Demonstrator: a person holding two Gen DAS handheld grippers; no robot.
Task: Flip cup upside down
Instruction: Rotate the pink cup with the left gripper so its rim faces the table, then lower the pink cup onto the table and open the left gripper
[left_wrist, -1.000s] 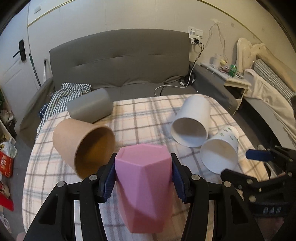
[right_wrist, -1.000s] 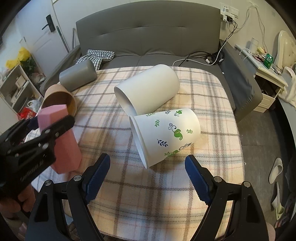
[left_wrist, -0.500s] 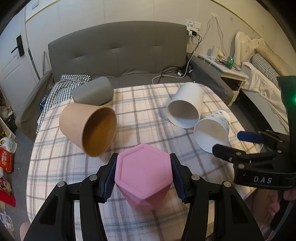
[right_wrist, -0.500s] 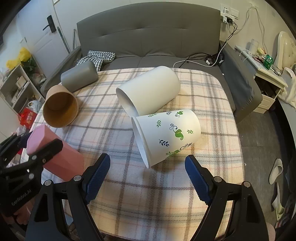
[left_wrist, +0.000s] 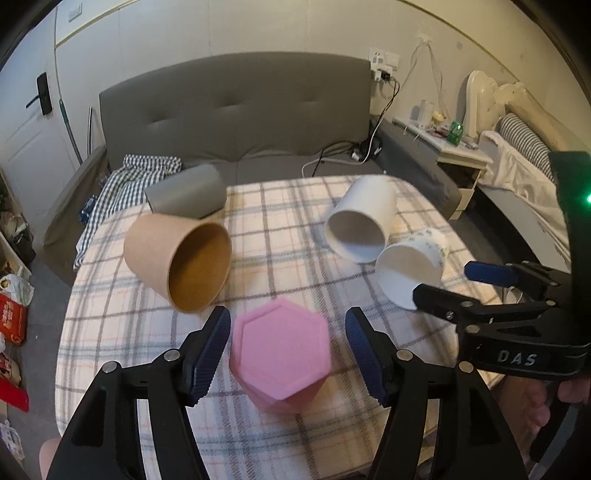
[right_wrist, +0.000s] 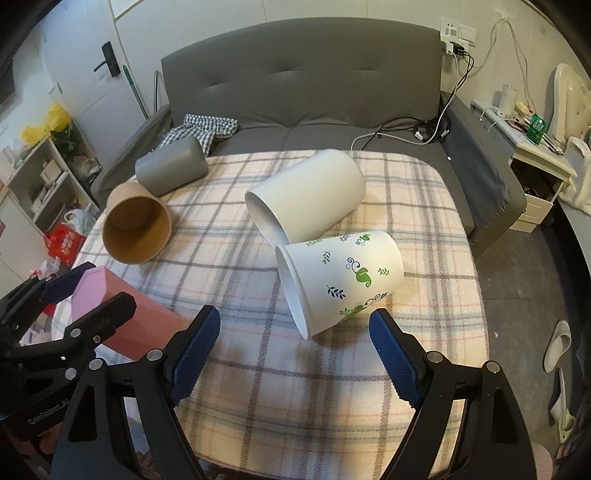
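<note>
Pink cup (left_wrist: 282, 360) sits base-up on bench (left_wrist: 280, 221) — left tongs (left_wrist: 288, 354) open, straddling without contact, apparently released; right tongs (right_wrist: 295, 354) open, idle.

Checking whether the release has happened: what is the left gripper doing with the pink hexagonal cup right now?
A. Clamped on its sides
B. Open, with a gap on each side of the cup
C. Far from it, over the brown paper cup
B: in the left wrist view, the left gripper has both blue fingers standing clear of the pink hexagonal cup, which sits closed end up on the plaid tablecloth.
</note>
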